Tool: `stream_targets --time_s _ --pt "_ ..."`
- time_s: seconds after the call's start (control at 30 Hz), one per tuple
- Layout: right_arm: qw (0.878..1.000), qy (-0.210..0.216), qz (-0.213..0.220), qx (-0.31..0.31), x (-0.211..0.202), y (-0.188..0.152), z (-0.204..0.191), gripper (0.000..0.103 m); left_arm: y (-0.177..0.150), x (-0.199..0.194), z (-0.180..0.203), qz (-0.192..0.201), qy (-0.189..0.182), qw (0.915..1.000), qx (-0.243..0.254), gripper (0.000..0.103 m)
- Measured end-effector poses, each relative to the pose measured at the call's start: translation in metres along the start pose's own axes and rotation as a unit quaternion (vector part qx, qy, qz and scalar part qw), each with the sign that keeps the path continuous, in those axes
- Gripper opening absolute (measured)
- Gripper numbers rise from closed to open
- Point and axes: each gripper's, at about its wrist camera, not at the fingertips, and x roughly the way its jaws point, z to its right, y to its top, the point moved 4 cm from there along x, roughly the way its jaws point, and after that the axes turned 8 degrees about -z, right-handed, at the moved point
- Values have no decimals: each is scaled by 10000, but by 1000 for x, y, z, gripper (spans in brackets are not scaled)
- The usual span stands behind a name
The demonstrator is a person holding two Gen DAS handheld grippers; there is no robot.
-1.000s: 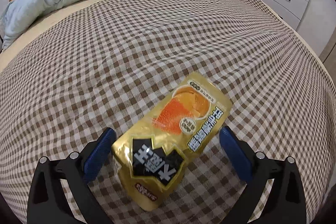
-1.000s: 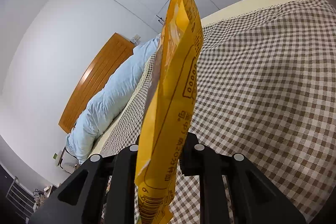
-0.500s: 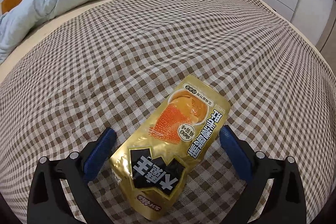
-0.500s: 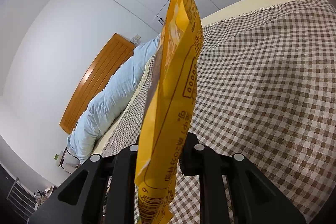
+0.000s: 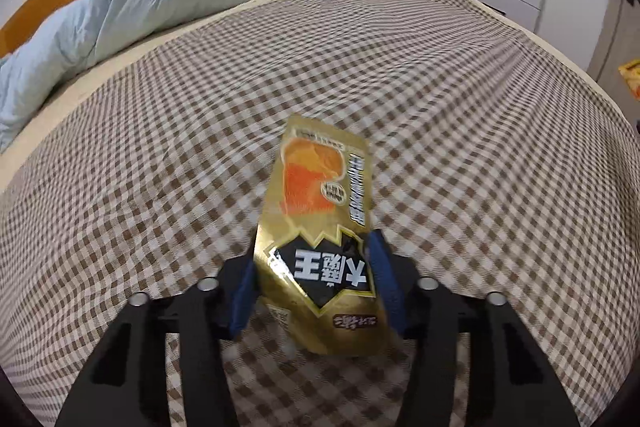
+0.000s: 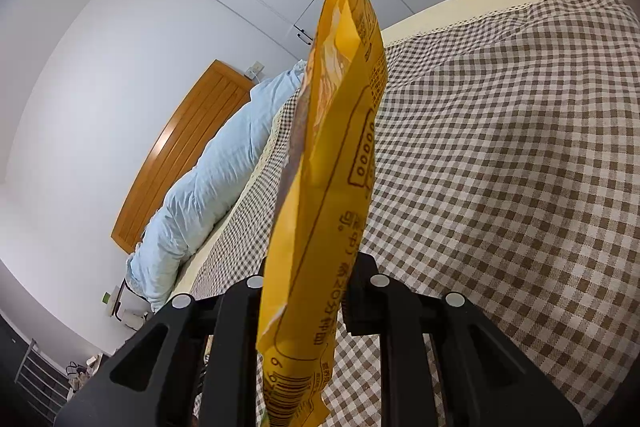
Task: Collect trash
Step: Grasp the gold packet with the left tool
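Step in hand: pick-up of the gold snack wrapper (image 5: 320,227) from the bed (image 5: 460,131); judged to be the second item of the collection, since the other tongs already carry one.
Left tongs (image 5: 316,279): jaws closing, blue pads (image 5: 384,275) set against both long edges of the gold wrapper's near end; wrapper bows between them and appears lifted clear of the checked cover, though the blur leaves this uncertain.
Right tongs (image 6: 304,303): clenched on a yellow wrapper (image 6: 332,187), which stands edge-on and upright above the bed.
Next move: judged to need a firm squeeze confirmed, then a carry to a bin; no bin shows in either view.
Risk: thin foil may slip or buckle out of an edge grip.
Gold wrapper, look: flat glossy pouch, black jagged panel with white characters near the pads, orange food picture at the far end, creased slightly.
Yellow wrapper, look: empty, flattened, printed text and barcode at its lower end.
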Motion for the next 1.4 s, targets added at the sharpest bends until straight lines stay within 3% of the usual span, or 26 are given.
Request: stream_targets --time_s 0.2,0.27,0.37,0.6,0.83,1.4 --pt "9999 21 -134 -19 -2 -7 0 17 -3 -16 36 194 -64 9995 244 34" --pt "9998 25 -179 -40 -4 -10 -1 17 -3 -19 45 226 -131 9994 217 21" --pt "9996 3 -263 -92 -6 -14 -2 17 -5 -29 60 289 -277 9991 143 16" --pt "9988 -2 -468 -124 -15 -27 0 17 -19 -57 103 511 -315 9982 43 15" --pt "9977 1 -615 -285 -29 -35 1 17 -35 -91 122 736 -429 9963 -59 15" --pt "9912 169 -909 -944 -69 -52 -7 17 -102 -220 213 1630 -839 9828 -233 15"
